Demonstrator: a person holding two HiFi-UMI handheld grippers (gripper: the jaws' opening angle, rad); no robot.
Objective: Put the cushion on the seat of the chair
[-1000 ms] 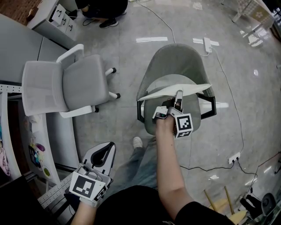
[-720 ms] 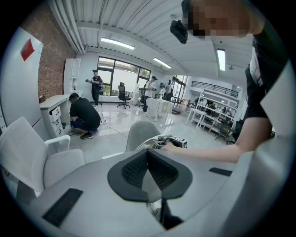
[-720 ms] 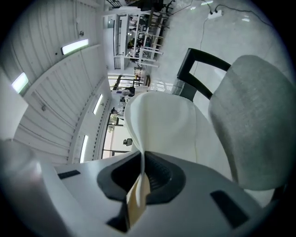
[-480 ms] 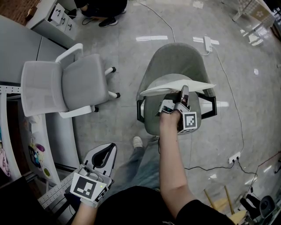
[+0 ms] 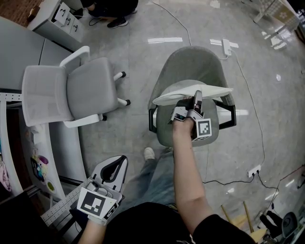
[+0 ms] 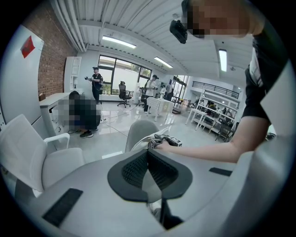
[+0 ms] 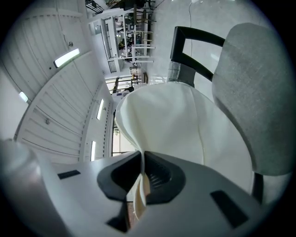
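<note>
A flat white cushion point(image 5: 193, 93) hangs over the seat of the grey chair point(image 5: 190, 66) with black armrests. My right gripper point(image 5: 196, 99) is shut on the cushion's near edge, and the cream fabric point(image 7: 185, 125) fills the right gripper view with its edge pinched between the pads. The chair's grey back point(image 7: 259, 92) and a black armrest point(image 7: 199, 44) show beside it. My left gripper point(image 5: 113, 167) sits low at the bottom left, away from the chair, shut with nothing in it. In the left gripper view point(image 6: 149, 167) the chair point(image 6: 141, 132) and my right hand lie ahead.
A second grey chair with white arms point(image 5: 71, 93) stands to the left, beside a grey desk point(image 5: 19, 52). Cables and a power strip point(image 5: 226, 46) run across the shiny floor behind and right of the chair. A person crouches at the far top point(image 5: 112, 12). My shoe point(image 5: 149, 154) is near the chair's front.
My right gripper has shifted a little to the right and rolled, and the cushion has sunk slightly toward the seat. The left gripper has stayed put.
</note>
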